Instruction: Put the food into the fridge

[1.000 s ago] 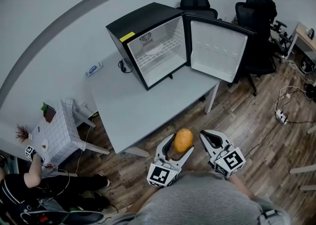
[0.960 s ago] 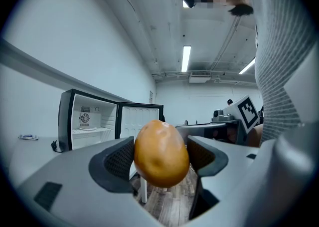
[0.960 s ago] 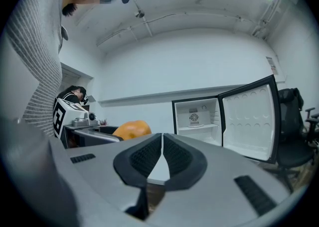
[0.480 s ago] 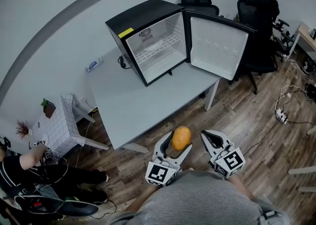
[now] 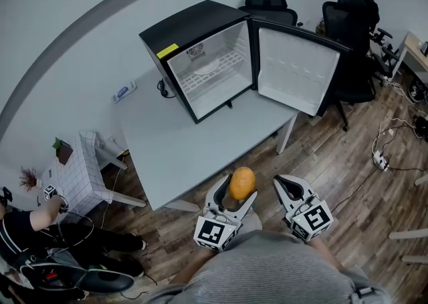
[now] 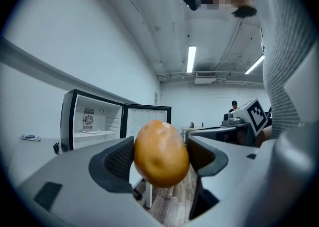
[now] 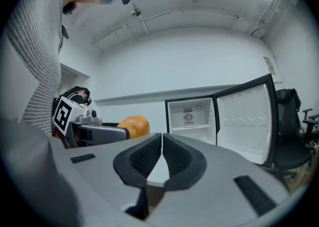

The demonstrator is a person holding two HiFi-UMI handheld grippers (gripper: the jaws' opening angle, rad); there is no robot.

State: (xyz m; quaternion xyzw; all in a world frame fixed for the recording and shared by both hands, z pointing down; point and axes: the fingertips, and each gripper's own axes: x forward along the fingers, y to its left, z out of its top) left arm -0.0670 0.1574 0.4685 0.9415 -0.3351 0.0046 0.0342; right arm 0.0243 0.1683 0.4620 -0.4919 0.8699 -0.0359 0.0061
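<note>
My left hand-held gripper clamps the orange fruit, my right hand-held gripper is pressed together empty, and the desk lies between them and the open fridge.

A smooth, orange-yellow, egg-shaped piece of food sits low in the centre of the frame, upright, pinched between the two jaws of the left gripper. A small black fridge with a white interior stands at upper centre on a pale grey table, its door swung wide open to the right.
</note>
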